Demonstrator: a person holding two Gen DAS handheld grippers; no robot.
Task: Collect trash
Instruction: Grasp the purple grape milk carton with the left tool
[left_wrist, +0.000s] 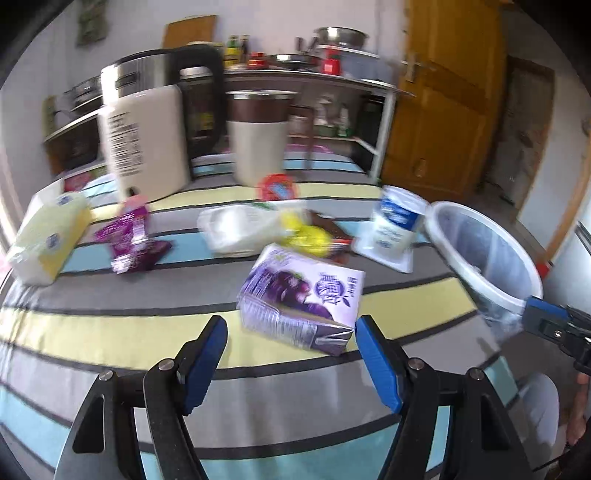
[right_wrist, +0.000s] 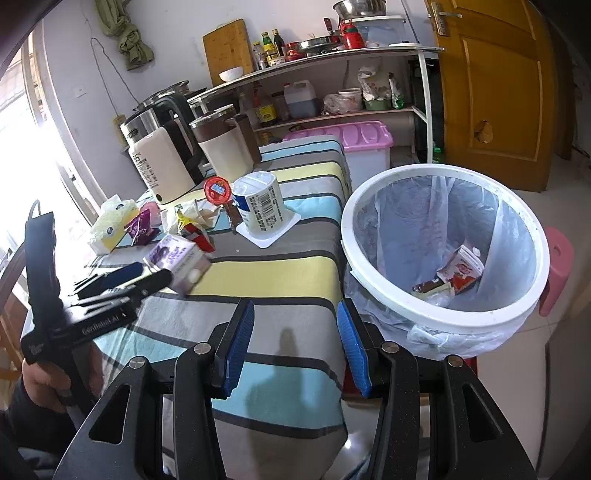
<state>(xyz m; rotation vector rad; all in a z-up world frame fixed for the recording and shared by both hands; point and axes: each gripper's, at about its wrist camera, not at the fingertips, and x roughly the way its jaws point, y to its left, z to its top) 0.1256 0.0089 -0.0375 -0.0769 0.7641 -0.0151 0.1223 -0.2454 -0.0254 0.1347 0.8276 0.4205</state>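
A purple drink carton (left_wrist: 303, 295) lies on its side on the striped tablecloth (left_wrist: 110, 332). My left gripper (left_wrist: 291, 326) is open just short of it, one pad on either side of its near corner, neither touching. In the right wrist view the left gripper (right_wrist: 155, 274) reaches the same carton (right_wrist: 181, 260) from the left. My right gripper (right_wrist: 295, 306) stands open over the table's edge with only cloth between its fingers. To its right stands a white bin (right_wrist: 369, 284) lined with a clear bag and holding several wrappers (right_wrist: 458, 271).
Beyond the carton lie a purple wrapper (left_wrist: 129, 240), crumpled white plastic (left_wrist: 236, 229), a yellow wrapper (left_wrist: 306, 232), a red lid (left_wrist: 279, 186) and an upturned white tub (left_wrist: 395, 225). A tissue pack (left_wrist: 48, 236), kettle (left_wrist: 144, 133) and cream jug (left_wrist: 258, 136) stand behind.
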